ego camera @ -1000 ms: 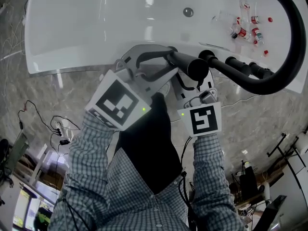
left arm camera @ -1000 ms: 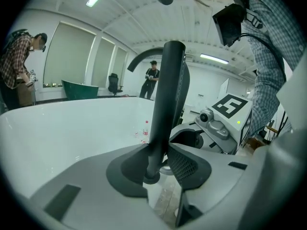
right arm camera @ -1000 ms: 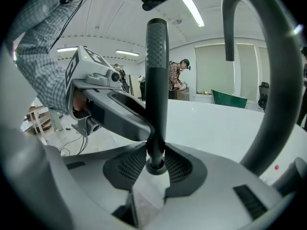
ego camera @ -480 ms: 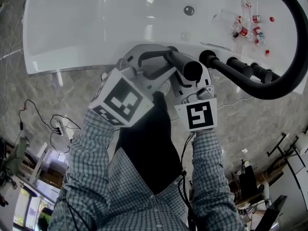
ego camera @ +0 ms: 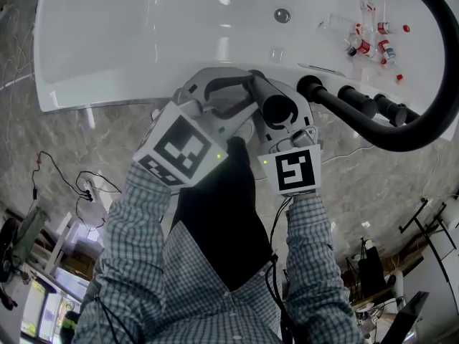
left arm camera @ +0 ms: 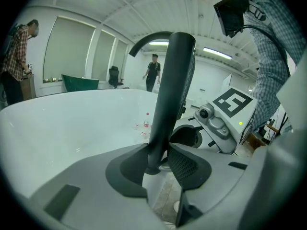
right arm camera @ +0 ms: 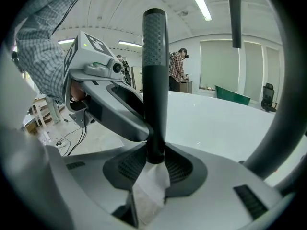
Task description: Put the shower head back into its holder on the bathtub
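My left gripper (left arm camera: 156, 163) and right gripper (right arm camera: 154, 158) both have their jaws closed on the black shower head (ego camera: 277, 109), which stands near-upright between them at frame centre over the near rim of the bathtub (ego camera: 100, 95), its holder unseen, presumably directly below.

Shower head (ego camera: 278, 110): the butt end of its handle has swung left and now faces the camera more squarely. Right gripper (right arm camera: 155, 159) shifted left with it.

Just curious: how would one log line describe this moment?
left gripper: shut on black cylindrical shower head handle | right gripper: shut on same handle | beyond: white bathtub
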`<state>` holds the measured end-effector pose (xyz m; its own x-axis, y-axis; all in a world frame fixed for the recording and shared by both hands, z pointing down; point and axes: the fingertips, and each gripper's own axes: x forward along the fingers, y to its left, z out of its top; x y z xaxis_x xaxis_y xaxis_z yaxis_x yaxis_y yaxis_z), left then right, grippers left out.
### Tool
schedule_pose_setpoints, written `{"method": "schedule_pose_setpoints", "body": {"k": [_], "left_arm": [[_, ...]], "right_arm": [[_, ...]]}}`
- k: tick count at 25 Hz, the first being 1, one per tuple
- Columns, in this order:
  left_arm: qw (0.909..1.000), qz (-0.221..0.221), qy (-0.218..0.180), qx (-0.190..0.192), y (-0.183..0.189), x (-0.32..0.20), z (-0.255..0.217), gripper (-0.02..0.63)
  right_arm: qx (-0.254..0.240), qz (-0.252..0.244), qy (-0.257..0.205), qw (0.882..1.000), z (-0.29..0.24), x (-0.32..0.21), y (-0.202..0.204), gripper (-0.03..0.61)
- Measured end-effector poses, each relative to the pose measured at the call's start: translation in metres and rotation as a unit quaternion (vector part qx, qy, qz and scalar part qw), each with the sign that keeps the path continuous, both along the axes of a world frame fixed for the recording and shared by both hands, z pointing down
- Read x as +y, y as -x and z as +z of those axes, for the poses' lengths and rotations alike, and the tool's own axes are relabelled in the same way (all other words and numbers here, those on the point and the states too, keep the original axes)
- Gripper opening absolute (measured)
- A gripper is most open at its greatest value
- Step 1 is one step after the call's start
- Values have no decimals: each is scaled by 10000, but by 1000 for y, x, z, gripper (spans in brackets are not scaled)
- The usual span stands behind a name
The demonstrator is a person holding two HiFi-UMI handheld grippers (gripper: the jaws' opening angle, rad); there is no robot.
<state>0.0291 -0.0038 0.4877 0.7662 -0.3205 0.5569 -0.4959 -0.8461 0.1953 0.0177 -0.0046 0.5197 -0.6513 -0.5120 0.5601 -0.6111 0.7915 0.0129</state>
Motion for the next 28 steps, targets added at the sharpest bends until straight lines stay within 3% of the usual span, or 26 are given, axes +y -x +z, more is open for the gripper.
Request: {"method": "schedule_pose_setpoints", "body": {"k": [8,28], "left_arm": [[9970,-310,502,507,0,-1,-1,124],[9948,-584,591,589,21,7,-11,125]], "right_arm": [[-13,182,328,9993,6,2,0,118],[54,387,500,9980,-9,8,-10,135]]}}
